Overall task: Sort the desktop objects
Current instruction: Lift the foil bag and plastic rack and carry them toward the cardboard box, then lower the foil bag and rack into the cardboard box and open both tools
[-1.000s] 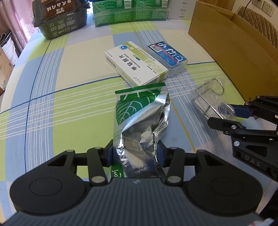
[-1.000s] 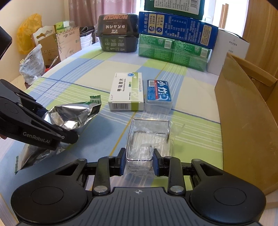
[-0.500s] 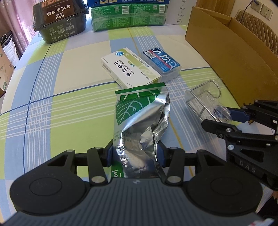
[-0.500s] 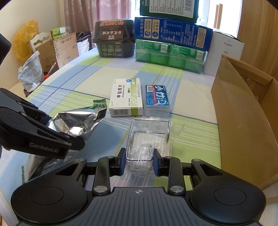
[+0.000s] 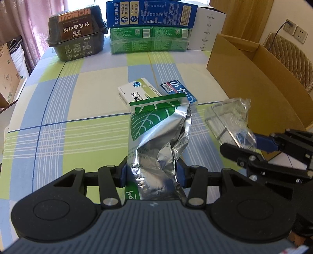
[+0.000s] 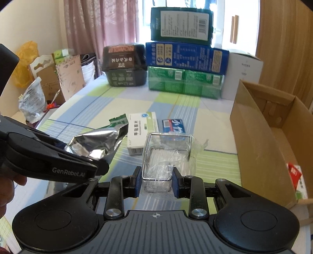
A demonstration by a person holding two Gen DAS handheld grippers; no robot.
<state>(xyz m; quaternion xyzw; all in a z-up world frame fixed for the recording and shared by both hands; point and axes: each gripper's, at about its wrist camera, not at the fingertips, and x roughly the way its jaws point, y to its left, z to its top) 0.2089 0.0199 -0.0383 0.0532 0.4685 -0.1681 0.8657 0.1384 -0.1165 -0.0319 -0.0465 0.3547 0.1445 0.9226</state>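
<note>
My left gripper (image 5: 153, 173) is shut on a crumpled silver foil pouch (image 5: 158, 132) with a green leaf print, held off the checked tablecloth (image 5: 78, 127). My right gripper (image 6: 156, 183) is shut on a clear plastic packet holding a wire rack (image 6: 166, 154), also lifted. In the left wrist view that wire rack packet (image 5: 228, 117) hangs at the right from the right gripper (image 5: 246, 142). In the right wrist view the foil pouch (image 6: 97, 142) sticks out of the left gripper's body at the left. A white and green medicine box (image 5: 135, 93) and a blue packet (image 5: 176, 89) lie on the cloth behind.
An open cardboard box (image 6: 264, 136) stands at the right with a red and white packet (image 6: 295, 175) inside. Stacked at the back are a dark food tub (image 5: 76, 35), green packs (image 5: 148, 39), a blue carton (image 5: 150, 11) and a white box (image 5: 209, 29). A hand (image 6: 7, 187) shows at the left edge.
Both grippers have risen from the table with the pouch and the wire rack packet still gripped. The back stack and the cardboard box show more fully now.
</note>
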